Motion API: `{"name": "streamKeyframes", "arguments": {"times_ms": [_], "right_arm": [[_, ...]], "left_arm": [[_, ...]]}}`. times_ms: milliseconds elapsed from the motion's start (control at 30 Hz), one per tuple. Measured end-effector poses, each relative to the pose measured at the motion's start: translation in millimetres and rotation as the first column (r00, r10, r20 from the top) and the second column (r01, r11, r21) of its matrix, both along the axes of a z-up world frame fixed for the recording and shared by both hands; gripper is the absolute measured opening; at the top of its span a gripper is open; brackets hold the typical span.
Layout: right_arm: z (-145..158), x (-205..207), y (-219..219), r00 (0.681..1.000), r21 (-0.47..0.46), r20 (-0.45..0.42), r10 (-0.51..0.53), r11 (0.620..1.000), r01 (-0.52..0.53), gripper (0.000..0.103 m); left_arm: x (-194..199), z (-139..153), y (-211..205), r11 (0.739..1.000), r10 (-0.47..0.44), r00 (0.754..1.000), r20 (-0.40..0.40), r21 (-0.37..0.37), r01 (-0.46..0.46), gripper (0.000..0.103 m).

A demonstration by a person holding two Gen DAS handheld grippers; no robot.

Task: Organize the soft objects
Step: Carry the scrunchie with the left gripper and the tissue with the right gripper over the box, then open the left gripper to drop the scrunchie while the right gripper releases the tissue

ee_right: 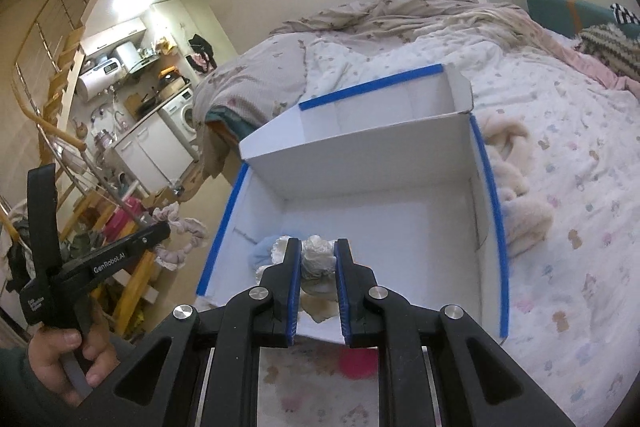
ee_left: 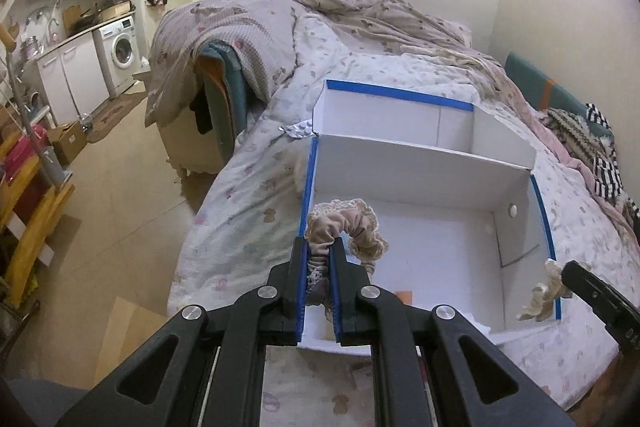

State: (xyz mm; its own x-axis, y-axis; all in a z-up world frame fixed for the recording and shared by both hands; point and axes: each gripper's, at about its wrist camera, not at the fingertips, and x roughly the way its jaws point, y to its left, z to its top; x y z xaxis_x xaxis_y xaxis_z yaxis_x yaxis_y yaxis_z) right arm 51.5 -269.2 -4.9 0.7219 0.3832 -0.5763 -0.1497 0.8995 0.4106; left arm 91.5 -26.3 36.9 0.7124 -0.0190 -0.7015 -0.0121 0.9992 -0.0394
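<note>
Left gripper point(ee_left: 319, 251) clamps beige scrunchie point(ee_left: 344, 227); right gripper point(ee_right: 317, 255) clamps cream scrunchie point(ee_right: 318, 255) over white box point(ee_right: 360, 163) on bed point(ee_right: 560, 187).

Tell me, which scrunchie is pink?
The pink scrunchie with lace trim, pinched in the left gripper beside the box's left wall. The cream scrunchie in the right gripper is pale white.

Box point(ee_right: 486, 187) top open; divider wall point(ee_right: 360, 163) across back.

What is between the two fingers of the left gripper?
In the left wrist view, the left gripper pinches a pink scrunchie with cream lace trim, held above the white box.
</note>
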Motion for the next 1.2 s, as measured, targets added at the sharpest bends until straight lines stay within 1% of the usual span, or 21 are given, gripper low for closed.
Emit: {"name": "streamKeyframes", "arguments": {"times_ms": [133,367,533,633,767,800,867,900,1000,1100,1200], "right_arm": [[-0.7,13.6,-6.2,1.000,0.004,-0.007,-0.009,1.000,0.009,0.018],[-1.3,35.8,-5.0,1.000,-0.030,-0.008,-0.004,1.000,0.003,0.018],[-6.0,47.1,-2.4,1.000,-0.055,-0.021,0.004,0.998,-0.005,0.018],[-8.7,54.1,-0.8,1.000,-0.066,-0.031,0.006,0.998,-0.008,0.018],[-14.1,63.6,0.1,0.999,-0.077,-0.051,-0.002,0.997,-0.002,0.018],[-16.1,66.7,0.3,0.998,-0.086,-0.062,-0.010,0.996,0.005,0.018],[-25.1,71.7,0.3,0.993,-0.105,-0.111,-0.044,0.994,0.032,0.018],[-31.5,73.6,0.2,0.988,-0.106,-0.144,-0.058,0.993,0.043,0.018],[-51.7,80.9,1.7,0.969,-0.124,-0.230,-0.088,0.990,0.060,0.018],[-65.3,84.9,1.1,0.954,-0.126,-0.285,-0.098,0.990,0.064,0.018],[-73.0,86.9,0.6,0.943,-0.132,-0.316,-0.106,0.989,0.067,0.018]], "left_arm": [[15.2,-1.7,-1.9,1.000,0.001,1.000,-0.011,0.016,-0.001,0.009],[36.1,-6.5,-17.5,0.997,-0.038,0.999,-0.014,0.073,0.039,0.009],[48.9,-11.7,-25.5,0.994,-0.054,0.998,-0.021,0.093,0.055,0.009],[57.8,-17.5,-29.7,0.993,-0.060,0.998,-0.030,0.103,0.063,0.009],[66.5,-33.8,-34.2,0.990,-0.073,0.996,-0.053,0.119,0.078,0.009],[68.4,-38.6,-34.8,0.990,-0.077,0.995,-0.068,0.110,0.084,0.009],[71.8,-52.7,-35.3,0.992,-0.099,0.988,-0.120,0.061,0.107,0.009],[72.9,-59.9,-36.9,0.992,-0.103,0.984,-0.142,0.060,0.112,0.009],[74.1,-75.4,-43.0,0.990,-0.111,0.978,-0.177,0.069,0.125,0.010],[74.4,-86.6,-50.7,0.985,-0.132,0.971,-0.200,0.084,0.151,0.010],[77.1,-92.5,-52.6,0.985,-0.141,0.965,-0.221,0.069,0.159,0.010]]}}
